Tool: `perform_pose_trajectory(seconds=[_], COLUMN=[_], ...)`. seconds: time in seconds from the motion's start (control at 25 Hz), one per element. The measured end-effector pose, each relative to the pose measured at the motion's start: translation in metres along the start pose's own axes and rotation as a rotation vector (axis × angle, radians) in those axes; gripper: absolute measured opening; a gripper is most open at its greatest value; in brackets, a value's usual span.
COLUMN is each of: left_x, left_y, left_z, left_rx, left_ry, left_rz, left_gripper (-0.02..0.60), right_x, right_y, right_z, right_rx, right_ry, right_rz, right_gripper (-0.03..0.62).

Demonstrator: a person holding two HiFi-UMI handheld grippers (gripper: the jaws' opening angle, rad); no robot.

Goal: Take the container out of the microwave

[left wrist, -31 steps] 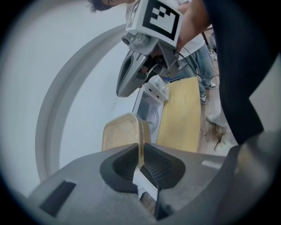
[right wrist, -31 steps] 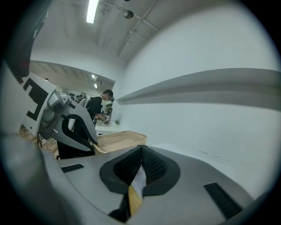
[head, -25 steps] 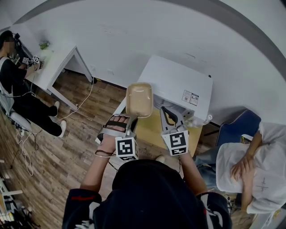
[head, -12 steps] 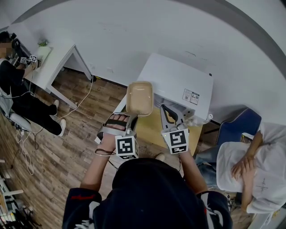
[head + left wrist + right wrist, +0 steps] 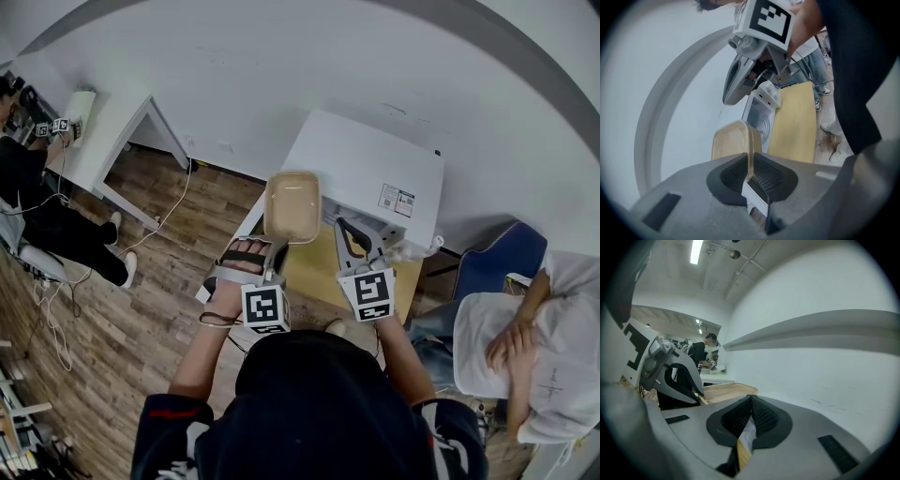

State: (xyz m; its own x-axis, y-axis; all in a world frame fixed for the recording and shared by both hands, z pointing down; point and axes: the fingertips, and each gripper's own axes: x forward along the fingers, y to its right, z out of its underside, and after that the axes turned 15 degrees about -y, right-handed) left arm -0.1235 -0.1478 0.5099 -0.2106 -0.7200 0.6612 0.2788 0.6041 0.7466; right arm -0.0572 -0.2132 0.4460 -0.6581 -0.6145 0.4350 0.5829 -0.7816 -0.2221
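Observation:
A tan lidded container [image 5: 292, 207] hangs in the air in front of the white microwave [image 5: 366, 173], above the wooden tabletop [image 5: 314, 267]. My left gripper [image 5: 276, 251] is shut on its near rim; in the left gripper view the rim [image 5: 749, 157] stands pinched between the dark pads, with the container [image 5: 731, 143] stretching away toward the microwave [image 5: 760, 123]. My right gripper [image 5: 351, 238] hovers just right of the container, its pads closed together with nothing between them [image 5: 751, 409]. The right gripper view shows the container [image 5: 726, 391] and the left gripper [image 5: 670, 376] at its left.
A person in white [image 5: 534, 347] sits close at the right beside a blue chair [image 5: 492, 267]. At the far left stands a white desk [image 5: 112, 131] with a person in black [image 5: 37, 206]. Cables [image 5: 52, 309] lie on the wooden floor.
Both grippers and the container have held still. The person at the far-left desk has shifted toward the edge of the picture.

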Motion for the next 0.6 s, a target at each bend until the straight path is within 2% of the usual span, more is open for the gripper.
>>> perform_pose_trajectory(seconds=[0.6], left_x=[-0.0013], left_y=[-0.0025], left_z=[-0.0024], left_rx=[0.011], left_ry=[0.000], left_rz=[-0.006], left_gripper=[0.051], right_x=[-0.0076], right_y=[0.0019], right_z=[-0.0003], right_rx=[0.002], right_ry=[-0.007], right_rz=[-0.003], right_gripper=[0.008])
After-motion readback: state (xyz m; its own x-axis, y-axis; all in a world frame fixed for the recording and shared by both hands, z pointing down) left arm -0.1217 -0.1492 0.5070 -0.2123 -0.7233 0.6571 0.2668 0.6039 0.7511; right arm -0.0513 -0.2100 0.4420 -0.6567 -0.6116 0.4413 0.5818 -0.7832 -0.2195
